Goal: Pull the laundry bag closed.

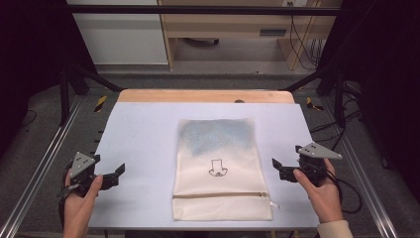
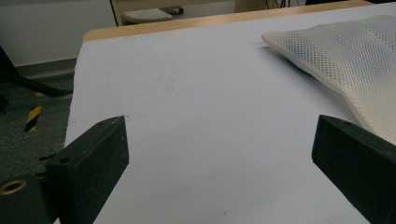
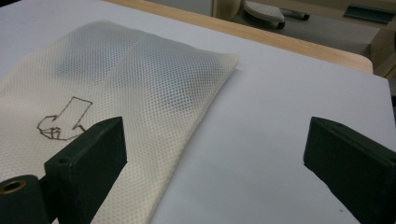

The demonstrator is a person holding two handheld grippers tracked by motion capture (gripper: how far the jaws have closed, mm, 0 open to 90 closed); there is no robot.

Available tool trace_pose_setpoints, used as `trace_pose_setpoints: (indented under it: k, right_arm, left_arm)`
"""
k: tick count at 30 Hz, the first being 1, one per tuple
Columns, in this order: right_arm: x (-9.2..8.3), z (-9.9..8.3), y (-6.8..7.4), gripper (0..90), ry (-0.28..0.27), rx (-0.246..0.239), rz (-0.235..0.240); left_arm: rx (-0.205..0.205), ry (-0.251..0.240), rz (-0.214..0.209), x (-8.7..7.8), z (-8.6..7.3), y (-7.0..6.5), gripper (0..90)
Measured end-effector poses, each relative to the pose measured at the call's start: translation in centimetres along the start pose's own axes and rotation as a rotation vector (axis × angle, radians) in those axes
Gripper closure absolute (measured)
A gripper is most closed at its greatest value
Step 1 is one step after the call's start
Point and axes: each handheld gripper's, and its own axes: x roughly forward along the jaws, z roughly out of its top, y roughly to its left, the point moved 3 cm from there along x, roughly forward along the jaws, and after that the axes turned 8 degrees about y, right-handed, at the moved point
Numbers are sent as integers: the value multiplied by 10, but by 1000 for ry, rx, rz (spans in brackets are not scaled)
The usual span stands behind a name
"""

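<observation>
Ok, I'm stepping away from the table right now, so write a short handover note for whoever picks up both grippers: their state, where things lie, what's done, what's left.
Left hand-held gripper: open, holding nothing, at the table's left edge, apart from the bag.
Right hand-held gripper: open, holding nothing, just right of the bag, not touching it.
Mesh laundry bag: flat mid-table, zipper at the near end, looking closed, pull tab at its right end. Something dark shows through the mesh at the far end.
Done: nothing visible; the bag looks untouched.
Left: probably everything, starting with a first grasp, likely near the zipper.

The mesh bag (image 1: 220, 168) lies on the table (image 1: 138, 139), between left gripper (image 1: 118, 174) and right gripper (image 1: 277, 168).
</observation>
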Motion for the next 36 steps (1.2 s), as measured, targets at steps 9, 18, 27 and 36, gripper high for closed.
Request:
trace_pose_setpoints:
  k: [9,18,27,36]
  right_arm:
    - [4,-26,-12,58,40,31,-25]
    - [13,-49,-21,60,64,70,-38]
    - [23,-62,-22,64,44,71,-69]
    - [28,-74,-26,74,22,93,-90]
  left_arm:
    - [12,2,14,4,-4,10,38]
    - [14,9,12,11,-6,17,38]
    - [51,42,14,23,-12,21,36]
    - [84,81,31,34,-19,26,40]
